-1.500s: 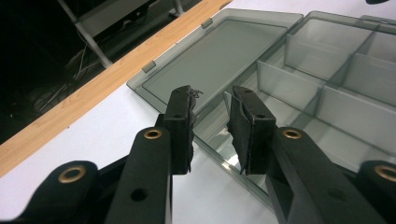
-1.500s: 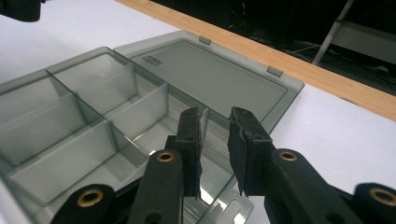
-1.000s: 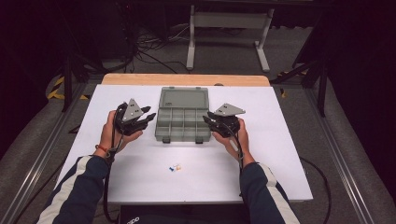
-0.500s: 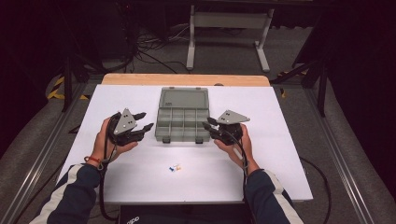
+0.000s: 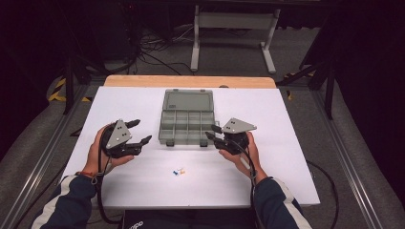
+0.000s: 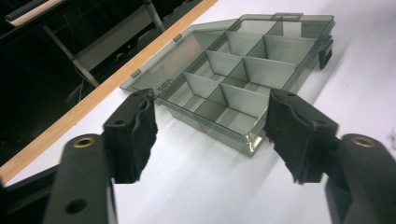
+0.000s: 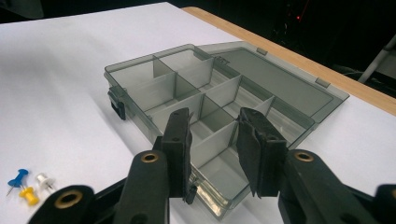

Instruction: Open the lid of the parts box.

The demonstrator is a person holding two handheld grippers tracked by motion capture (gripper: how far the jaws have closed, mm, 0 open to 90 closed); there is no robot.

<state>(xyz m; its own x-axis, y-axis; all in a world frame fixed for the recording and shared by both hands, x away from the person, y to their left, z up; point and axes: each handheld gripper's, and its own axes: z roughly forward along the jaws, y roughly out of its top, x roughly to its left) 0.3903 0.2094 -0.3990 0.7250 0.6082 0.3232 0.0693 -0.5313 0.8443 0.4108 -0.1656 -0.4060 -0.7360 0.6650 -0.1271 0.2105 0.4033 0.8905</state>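
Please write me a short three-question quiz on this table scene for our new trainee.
1. True or false: the lid of the smoky grey clear plastic compartment box lies open.
2. How many small pushpins lie on the white table, and in which colours?
3. Which hand-held gripper has its jaws spread wider: A, the left hand-held gripper, or B, the right hand-held gripper?

Key
1. True: the lid lies flat behind the compartments, toward the wooden table edge.
2. Three: blue, yellow and white, in a cluster in front of the box.
3. A: each gripper's own view shows the left gap far wider; both are open and hold nothing.
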